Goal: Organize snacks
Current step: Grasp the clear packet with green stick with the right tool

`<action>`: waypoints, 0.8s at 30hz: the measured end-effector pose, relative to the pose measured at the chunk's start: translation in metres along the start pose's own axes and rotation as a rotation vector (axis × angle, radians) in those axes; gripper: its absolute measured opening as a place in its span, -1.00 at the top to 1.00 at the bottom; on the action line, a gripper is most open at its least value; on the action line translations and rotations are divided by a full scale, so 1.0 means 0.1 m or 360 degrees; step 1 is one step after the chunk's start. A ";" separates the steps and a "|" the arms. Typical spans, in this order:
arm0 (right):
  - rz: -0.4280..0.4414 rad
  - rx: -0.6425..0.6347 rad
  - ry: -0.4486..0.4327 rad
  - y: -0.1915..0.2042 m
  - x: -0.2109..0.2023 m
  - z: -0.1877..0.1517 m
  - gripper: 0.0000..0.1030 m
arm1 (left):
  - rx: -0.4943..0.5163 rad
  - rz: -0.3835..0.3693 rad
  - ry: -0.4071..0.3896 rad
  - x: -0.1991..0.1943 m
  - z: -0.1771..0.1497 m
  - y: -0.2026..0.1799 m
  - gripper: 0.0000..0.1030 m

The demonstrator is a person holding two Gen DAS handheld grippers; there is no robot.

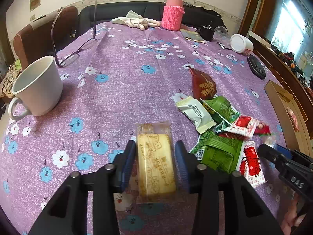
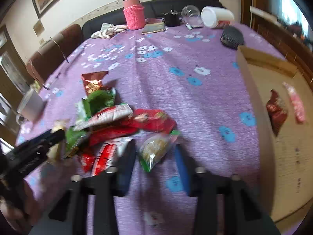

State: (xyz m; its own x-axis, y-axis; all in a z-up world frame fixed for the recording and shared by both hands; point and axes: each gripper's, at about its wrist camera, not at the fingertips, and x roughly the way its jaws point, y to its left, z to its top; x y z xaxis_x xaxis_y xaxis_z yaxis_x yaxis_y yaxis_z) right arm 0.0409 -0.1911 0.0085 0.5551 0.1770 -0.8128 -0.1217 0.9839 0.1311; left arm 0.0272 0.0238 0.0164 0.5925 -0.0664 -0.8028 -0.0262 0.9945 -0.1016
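My left gripper [image 1: 155, 154] is shut on a yellow biscuit pack [image 1: 155, 162], held between its blue pads above the purple flowered tablecloth [image 1: 117, 90]. A pile of snack packets [image 1: 221, 133], green, red and white, lies to its right; the same pile shows in the right wrist view [image 2: 117, 121]. My right gripper [image 2: 155, 156] is open, its fingers on either side of a clear packet of yellowish snack with green ends [image 2: 154, 148] at the pile's near edge. A cardboard box [image 2: 250, 90] at the right holds a dark red packet [image 2: 276, 109] and a pink one [image 2: 296, 103].
A white mug [image 1: 37, 90] stands at the left, glasses [image 1: 74, 51] behind it. At the far end are a pink knitted bottle [image 1: 173, 11], gloves [image 1: 137, 21], a white jar on its side [image 1: 241, 44] and a black brush [image 1: 256, 68].
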 end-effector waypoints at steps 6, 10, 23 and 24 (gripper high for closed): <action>0.0138 0.0067 -0.0095 -0.16 -0.04 -0.06 0.43 | 0.0008 0.0050 -0.0025 0.00 -0.01 -0.02 0.37; 0.0203 0.0094 -0.0157 -0.22 -0.13 -0.05 0.45 | -0.0039 -0.0024 -0.0032 0.00 0.01 0.03 0.37; 0.0207 0.0067 -0.0135 -0.18 -0.10 -0.04 0.47 | 0.0063 0.0036 -0.0028 0.03 0.00 -0.12 0.33; 0.0199 0.0058 -0.0127 -0.17 -0.09 -0.05 0.46 | 0.0078 0.0047 -0.0030 0.03 -0.01 -0.14 0.31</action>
State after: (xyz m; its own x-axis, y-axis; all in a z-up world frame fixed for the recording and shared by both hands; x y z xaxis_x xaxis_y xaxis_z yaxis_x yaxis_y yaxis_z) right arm 0.0338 -0.2095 0.0110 0.6011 0.2984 -0.7414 -0.1647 0.9540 0.2504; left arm 0.0289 0.0098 0.0147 0.6069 -0.0356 -0.7940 -0.0049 0.9988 -0.0485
